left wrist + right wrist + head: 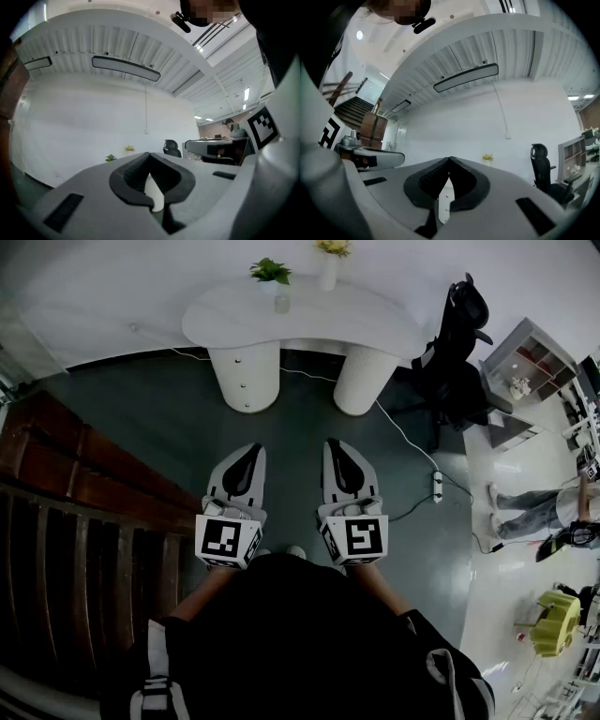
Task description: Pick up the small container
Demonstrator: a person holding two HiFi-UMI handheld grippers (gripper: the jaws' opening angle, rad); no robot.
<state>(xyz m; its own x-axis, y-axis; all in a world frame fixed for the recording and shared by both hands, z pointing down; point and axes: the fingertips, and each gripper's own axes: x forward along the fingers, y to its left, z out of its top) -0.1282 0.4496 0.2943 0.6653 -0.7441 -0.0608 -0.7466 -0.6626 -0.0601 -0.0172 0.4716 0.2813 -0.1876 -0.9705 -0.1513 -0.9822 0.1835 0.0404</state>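
Floor [309,427]: dark green, carrying a white table and a black office chair [457,343].
Staircase [84,512]: dark wood, along the floor's left edge.
Tabletop [375,320]: white and rounded, on two thick pedestal legs, ahead of the person.
Left fingers [246,470]: closed tip to tip and empty, held above the floor, pointing at the tabletop.
Right fingers [345,468]: closed tip to tip and empty, just beside the left pair and parallel to it.
Plant [270,271]: green, at the tabletop's far edge, left of centre.
Vase [328,273]: white, with yellow flowers, at the far edge near the middle.
Small container [281,304]: pale, on the tabletop just in front of the plant, well apart from both pairs of fingers and straight ahead of them.
Container axis: seems upright, long axis vertical; too small to tell more.
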